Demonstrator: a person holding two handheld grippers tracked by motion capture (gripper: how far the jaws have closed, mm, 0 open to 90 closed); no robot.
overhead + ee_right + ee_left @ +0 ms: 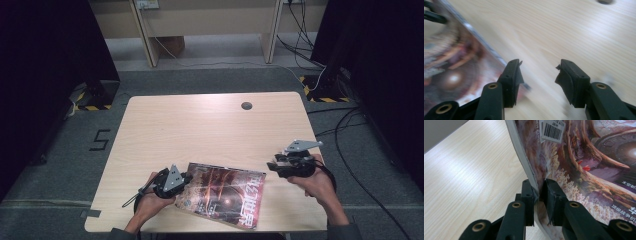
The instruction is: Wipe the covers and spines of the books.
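— Pale wood-grain table (210, 125) on grey carpet, dark screens to either side, cables trailing on the floor at the far right. What do we have on it?

— We have one magazine (225, 194), glossy cover up, lying at the near edge of the table, a little right of the middle. A barcode sticker (552, 130) sits on its cover in the left gripper view.

— Where are our tongs relative to it?

— Our left gripper (186, 179) is at the magazine's near-left corner. In the left gripper view its two black jaws are closed tight on the magazine's edge, one pad on the cover and one under the pages, and that edge is raised off the wood.

— And the other one?

— Our right gripper (272, 165) is just beside the magazine's far-right corner, apart from it. In the right gripper view its jaws stand about half open with nothing but bare table between them; the magazine's corner lies to the left of the left jaw, blurred.

— Anything else on the surface?

— We see a small round dark grommet (246, 105) near the far edge, well apart from the magazine.
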